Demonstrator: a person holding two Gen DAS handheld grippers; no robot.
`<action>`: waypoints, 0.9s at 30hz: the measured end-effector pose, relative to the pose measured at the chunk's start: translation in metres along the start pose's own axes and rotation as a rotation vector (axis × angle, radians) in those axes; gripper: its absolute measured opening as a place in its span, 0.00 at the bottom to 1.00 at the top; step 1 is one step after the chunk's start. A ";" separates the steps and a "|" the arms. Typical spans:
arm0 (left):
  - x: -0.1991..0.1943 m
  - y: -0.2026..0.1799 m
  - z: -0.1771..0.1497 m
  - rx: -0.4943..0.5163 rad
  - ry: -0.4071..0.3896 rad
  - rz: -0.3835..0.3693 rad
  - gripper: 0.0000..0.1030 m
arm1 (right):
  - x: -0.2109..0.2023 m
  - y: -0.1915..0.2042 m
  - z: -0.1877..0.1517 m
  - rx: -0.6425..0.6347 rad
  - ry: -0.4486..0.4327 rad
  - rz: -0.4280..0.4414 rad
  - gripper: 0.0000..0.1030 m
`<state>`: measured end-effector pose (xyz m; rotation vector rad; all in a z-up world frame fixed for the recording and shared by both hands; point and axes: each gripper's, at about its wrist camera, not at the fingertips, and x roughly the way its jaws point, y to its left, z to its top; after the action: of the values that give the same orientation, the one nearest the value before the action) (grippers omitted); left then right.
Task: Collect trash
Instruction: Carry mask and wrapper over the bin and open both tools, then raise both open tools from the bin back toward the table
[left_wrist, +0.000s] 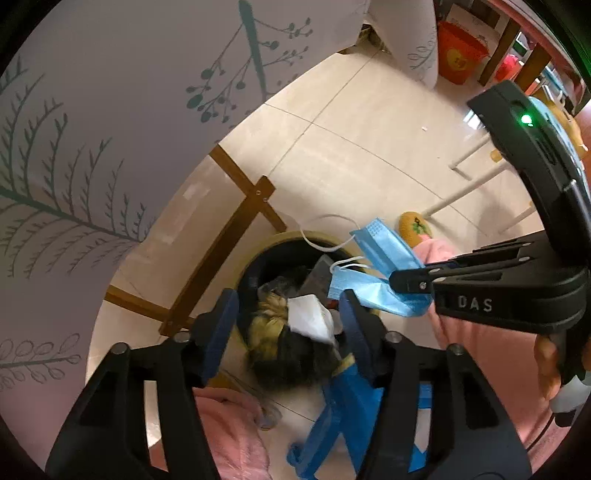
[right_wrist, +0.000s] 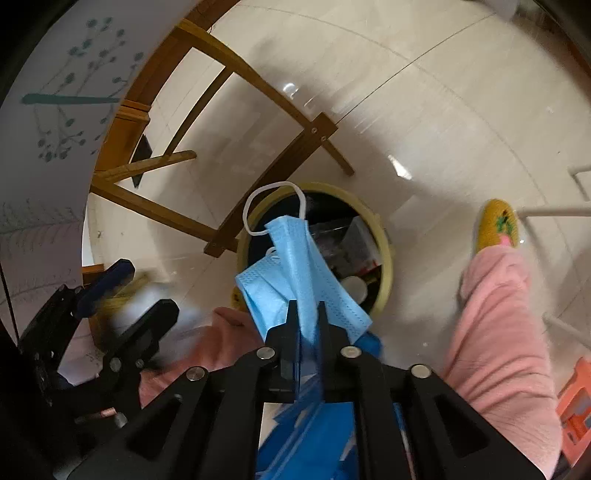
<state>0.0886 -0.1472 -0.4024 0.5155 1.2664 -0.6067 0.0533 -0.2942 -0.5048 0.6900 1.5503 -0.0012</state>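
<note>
A: List all legible markings.
B: One only. The letters "DAS", white on black, stand on the body of the right gripper (left_wrist: 410, 284), seen from the left wrist view.
A: Any on the red container (left_wrist: 460, 55) in the background?
B: A yellow emblem; not legible.

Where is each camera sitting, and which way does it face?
Left wrist: on the left tool, facing down into the trash bin; its open fingers, the right tool and pink trouser legs show.
Right wrist: on the right tool, facing down at the bin; its fingers pinch a blue mask, the left tool blurred beside.
Shared: bin, blue mask, slipper, wooden frame.
</note>
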 end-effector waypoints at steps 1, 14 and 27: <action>0.002 0.001 0.001 0.002 0.003 0.006 0.62 | 0.005 0.001 0.003 0.004 0.007 0.003 0.14; -0.003 0.004 -0.002 0.005 -0.007 0.039 0.76 | 0.011 0.004 0.000 -0.011 -0.019 -0.017 0.35; -0.078 -0.014 -0.015 0.038 -0.074 -0.015 0.76 | -0.067 0.021 -0.032 -0.067 -0.141 -0.062 0.35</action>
<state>0.0541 -0.1369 -0.3304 0.5111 1.1911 -0.6582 0.0292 -0.2925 -0.4322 0.5772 1.4290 -0.0430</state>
